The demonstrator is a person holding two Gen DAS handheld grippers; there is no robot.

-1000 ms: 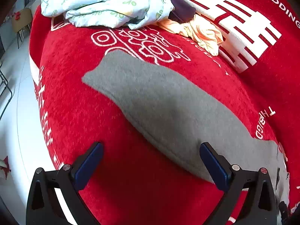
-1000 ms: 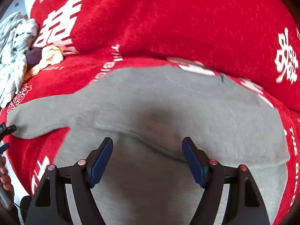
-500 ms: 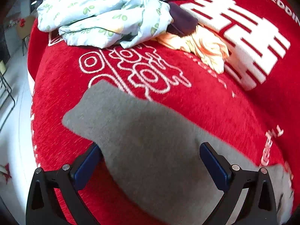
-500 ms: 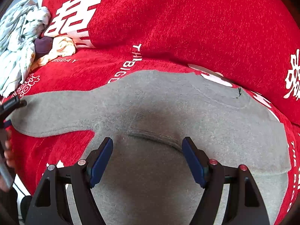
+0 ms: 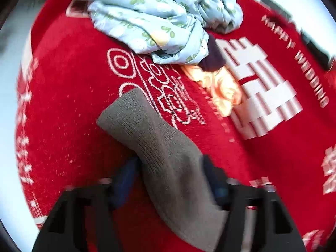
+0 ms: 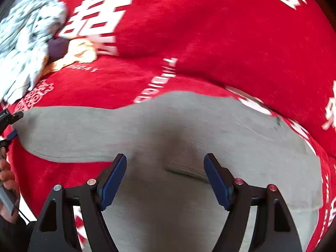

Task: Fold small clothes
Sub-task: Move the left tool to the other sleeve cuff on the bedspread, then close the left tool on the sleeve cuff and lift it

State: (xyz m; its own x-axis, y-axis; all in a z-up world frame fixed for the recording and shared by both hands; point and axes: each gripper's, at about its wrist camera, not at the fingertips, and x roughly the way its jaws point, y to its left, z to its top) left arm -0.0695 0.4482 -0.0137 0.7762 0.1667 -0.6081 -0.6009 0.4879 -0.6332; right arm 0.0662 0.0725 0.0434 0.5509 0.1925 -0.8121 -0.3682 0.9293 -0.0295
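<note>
Now the left tool (image 5: 170,172) has closed onto the sleeve (image 5: 147,130) of the grey sweater (image 6: 189,138), whose cuff points toward 11 o'clock. Meanwhile the right tool (image 6: 164,178) hangs spread wide over the sweater's body, which lies flat on the red cloth (image 6: 231,42).

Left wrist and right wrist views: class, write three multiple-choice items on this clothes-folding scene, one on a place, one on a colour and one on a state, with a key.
1. Where is the leaf-print cloth?
A) beyond the knit sleeve's cuff
B) under the sleeve
C) hanging off the edge

2. What colour is the sleeve?
A) blue
B) grey
C) orange

3. How is the right gripper?
A) shut on the sleeve
B) open over the sweater
C) shut on the cloth

Key: A, the cloth lies past the cuff; B, the knit is grey; B, its fingers stand apart, clamping nothing.
</note>
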